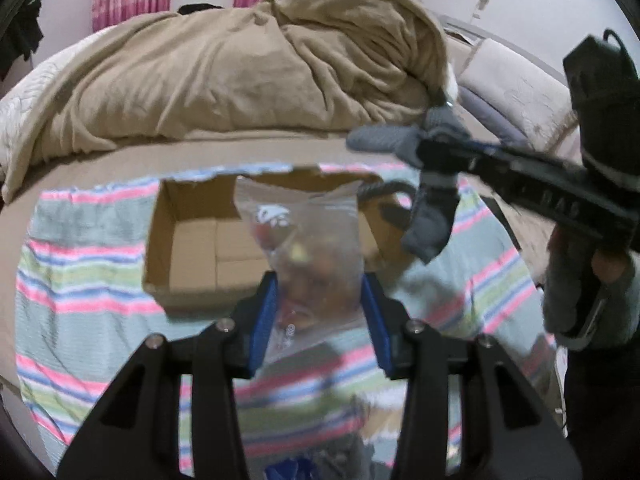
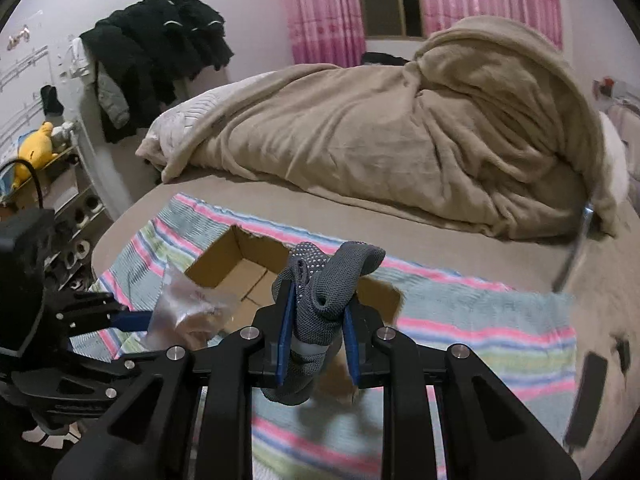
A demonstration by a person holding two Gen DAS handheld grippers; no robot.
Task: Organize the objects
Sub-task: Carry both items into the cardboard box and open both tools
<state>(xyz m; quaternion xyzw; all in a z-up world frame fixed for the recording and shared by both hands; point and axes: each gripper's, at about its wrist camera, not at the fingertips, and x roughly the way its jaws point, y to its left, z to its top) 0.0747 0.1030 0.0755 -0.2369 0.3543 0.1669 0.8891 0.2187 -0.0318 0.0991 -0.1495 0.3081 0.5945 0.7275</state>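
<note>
1. Bedroom scene: bed point(image 2: 460, 264) with a bunched tan blanket point(image 2: 400, 132), pink curtains point(image 2: 320, 8) behind it, dark clothes point(image 2: 160, 52) hanging on the wall at left in the right wrist view.
2. Striped cloth point(image 1: 80, 280) is spread flat on the bed; an open cardboard box point(image 1: 184, 248) sits on it, flaps up, floor of the box bare where visible.
3. Left gripper point(image 1: 318, 320): blue pads clamped on a clear plastic bag point(image 1: 304, 236) with small reddish/yellow contents, too blurred to identify. Bag sticks out forward past the fingertips and hangs over the near-right part of the box.
4. Right wrist view confirms it: left gripper point(image 2: 136, 320) comes in from the left, the plastic bag point(image 2: 188, 304) at its tips, just at the box's point(image 2: 240, 268) near-left rim.
5. Right gripper point(image 2: 316, 340): jaws closed on a grey knit glove point(image 2: 324, 284) with white grip dots. Glove is pinched mid-body between the pads; one end stands up past the tips, the other droops below them.
6. From the left wrist view the right gripper point(image 1: 434, 160) is held above the box's right side, glove point(image 1: 424, 184) dangling from it, apart from the bag.
</note>
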